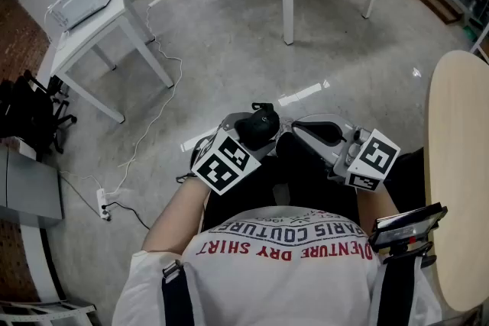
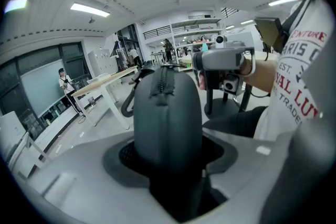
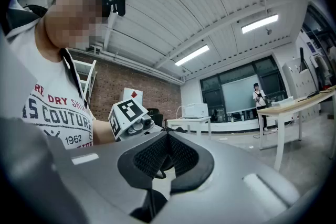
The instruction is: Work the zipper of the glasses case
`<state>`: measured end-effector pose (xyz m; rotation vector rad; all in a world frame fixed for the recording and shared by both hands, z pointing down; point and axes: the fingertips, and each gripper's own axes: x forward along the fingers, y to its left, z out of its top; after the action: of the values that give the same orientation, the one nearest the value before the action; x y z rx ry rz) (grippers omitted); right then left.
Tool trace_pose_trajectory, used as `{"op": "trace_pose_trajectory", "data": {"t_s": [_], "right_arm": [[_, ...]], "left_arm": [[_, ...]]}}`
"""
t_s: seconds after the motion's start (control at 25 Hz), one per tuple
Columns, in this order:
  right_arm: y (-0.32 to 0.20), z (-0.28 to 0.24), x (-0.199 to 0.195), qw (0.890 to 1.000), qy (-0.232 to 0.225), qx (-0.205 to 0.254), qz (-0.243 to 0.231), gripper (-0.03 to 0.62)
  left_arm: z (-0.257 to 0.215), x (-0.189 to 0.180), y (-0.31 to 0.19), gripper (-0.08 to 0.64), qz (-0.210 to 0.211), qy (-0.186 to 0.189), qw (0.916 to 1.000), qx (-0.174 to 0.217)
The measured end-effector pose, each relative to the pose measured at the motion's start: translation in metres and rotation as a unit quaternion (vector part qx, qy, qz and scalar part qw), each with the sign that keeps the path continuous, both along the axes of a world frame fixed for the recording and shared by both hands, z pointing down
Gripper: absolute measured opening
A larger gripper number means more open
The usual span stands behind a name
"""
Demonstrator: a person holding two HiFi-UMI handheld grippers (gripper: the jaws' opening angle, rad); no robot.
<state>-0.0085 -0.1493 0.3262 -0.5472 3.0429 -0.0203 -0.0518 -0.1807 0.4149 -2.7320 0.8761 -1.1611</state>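
Left gripper (image 1: 248, 135) clamped on dark glasses case (image 2: 168, 113), zipper (image 2: 161, 78) facing up, above lap. Right gripper (image 3: 167, 136) pinched closed, empty, just right of case.

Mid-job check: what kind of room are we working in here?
Probably a lab or workshop space rather than a home. It has a bare concrete floor, plain white work tables with cables trailing beneath them, and a glass-fronted room along the far wall.
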Motion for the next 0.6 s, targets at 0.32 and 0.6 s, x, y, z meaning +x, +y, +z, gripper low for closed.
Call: {"op": "trace_pose_trajectory", "data": {"t_s": [0.32, 0.6], "right_arm": [[0.013, -0.010, -0.011, 0.998, 0.015, 0.052, -0.014, 0.078], [0.008, -0.008, -0.018, 0.998, 0.029, 0.063, 0.010, 0.087]], "left_arm": [[-0.002, 0.016, 0.006, 0.253, 0.026, -0.027, 0.9993, 0.004], [0.004, 0.021, 0.006, 0.253, 0.024, -0.028, 0.9993, -0.012]]}}
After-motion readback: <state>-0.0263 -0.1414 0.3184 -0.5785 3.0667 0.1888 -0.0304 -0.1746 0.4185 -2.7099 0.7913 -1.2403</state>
